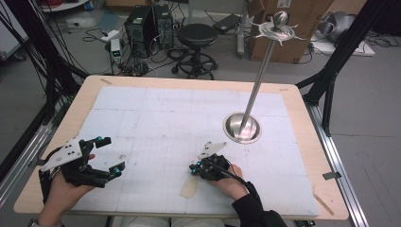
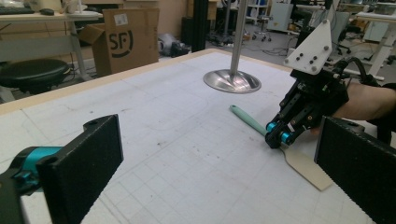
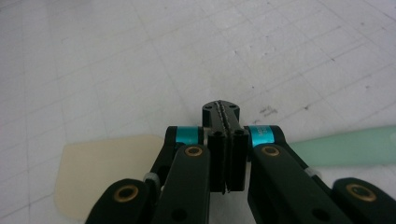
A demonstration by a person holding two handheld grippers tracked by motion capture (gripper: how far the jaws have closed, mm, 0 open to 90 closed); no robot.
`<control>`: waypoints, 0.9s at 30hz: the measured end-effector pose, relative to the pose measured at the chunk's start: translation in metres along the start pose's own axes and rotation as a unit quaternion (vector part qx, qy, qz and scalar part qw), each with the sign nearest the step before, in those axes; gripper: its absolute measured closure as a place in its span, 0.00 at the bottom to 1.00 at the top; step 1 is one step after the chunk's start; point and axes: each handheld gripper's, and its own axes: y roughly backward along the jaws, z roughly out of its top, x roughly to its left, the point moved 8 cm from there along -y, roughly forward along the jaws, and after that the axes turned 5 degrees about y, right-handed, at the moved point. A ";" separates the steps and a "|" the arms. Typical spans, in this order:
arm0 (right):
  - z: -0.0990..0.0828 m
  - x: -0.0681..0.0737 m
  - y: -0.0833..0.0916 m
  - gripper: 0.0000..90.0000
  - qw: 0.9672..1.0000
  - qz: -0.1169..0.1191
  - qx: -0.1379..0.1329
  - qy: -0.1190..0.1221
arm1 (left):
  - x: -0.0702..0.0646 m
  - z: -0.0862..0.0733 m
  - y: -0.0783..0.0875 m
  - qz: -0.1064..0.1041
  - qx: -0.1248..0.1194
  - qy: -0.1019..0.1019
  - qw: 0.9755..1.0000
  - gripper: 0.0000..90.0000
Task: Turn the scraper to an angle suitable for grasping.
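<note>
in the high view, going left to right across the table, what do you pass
left tool, open on the white gridded mat → cream spatula blade → right tool, shut above the spatula → round steel base of the tall metal pole stand
</note>
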 end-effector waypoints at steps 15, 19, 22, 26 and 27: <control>0.015 0.039 -0.017 1.00 0.998 0.036 0.006 0.052 | 0.000 -0.001 -0.019 -0.017 0.010 0.002 1.000 0.02; 0.011 0.040 -0.013 1.00 0.998 0.053 0.009 0.038 | 0.000 -0.001 -0.021 -0.019 0.009 0.003 1.000 0.02; 0.008 0.042 -0.009 1.00 0.998 0.051 0.015 0.041 | -0.001 -0.002 -0.023 -0.022 0.011 0.004 1.000 0.02; 0.001 0.044 -0.002 1.00 0.998 0.047 0.016 0.043 | -0.001 -0.002 -0.026 -0.025 0.011 0.006 1.000 0.02; -0.001 0.044 -0.001 1.00 0.998 0.048 0.015 0.042 | -0.001 -0.002 -0.027 -0.025 0.011 0.005 1.000 0.02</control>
